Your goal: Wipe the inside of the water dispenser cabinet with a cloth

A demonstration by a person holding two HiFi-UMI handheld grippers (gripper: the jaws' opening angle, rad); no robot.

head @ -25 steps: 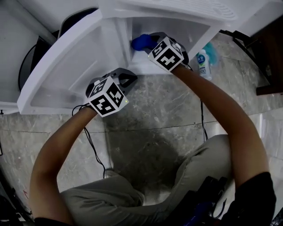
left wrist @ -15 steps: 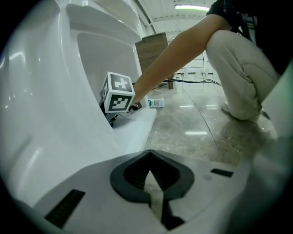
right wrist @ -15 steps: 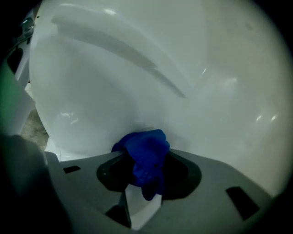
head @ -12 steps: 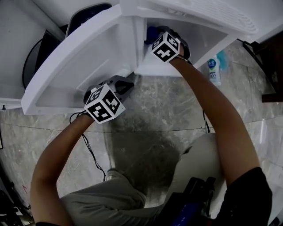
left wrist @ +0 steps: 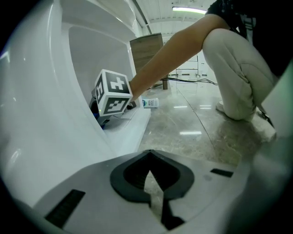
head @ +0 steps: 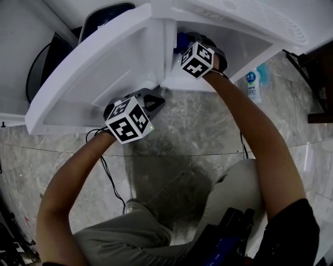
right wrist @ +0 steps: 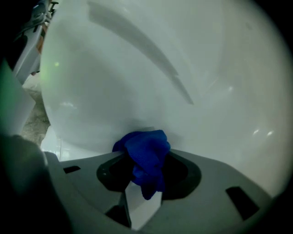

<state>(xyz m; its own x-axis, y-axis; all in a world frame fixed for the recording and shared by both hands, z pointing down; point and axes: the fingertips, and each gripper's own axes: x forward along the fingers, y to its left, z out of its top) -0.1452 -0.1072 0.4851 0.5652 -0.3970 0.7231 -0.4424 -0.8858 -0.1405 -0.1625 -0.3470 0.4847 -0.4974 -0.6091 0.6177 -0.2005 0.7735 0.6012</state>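
The right gripper point(right wrist: 145, 180) clamps the cloth point(right wrist: 145, 153), a bunched wad with its long axis toward 12 o'clock and its top end at the cabinet wall point(right wrist: 137, 77). In the head view only a blue sliver shows, at that gripper's 11 o'clock. The left gripper point(left wrist: 151, 180) is closed and empty, beside the door point(left wrist: 41, 114).

One cloth point(right wrist: 145, 157), one bottle point(head: 252, 85), one cabinet point(head: 250, 44)

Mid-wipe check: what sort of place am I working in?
Likely an office or commercial hall, though that's a guess: a polished stone floor, ceiling strip lights, and a white water dispenser cabinet standing open.
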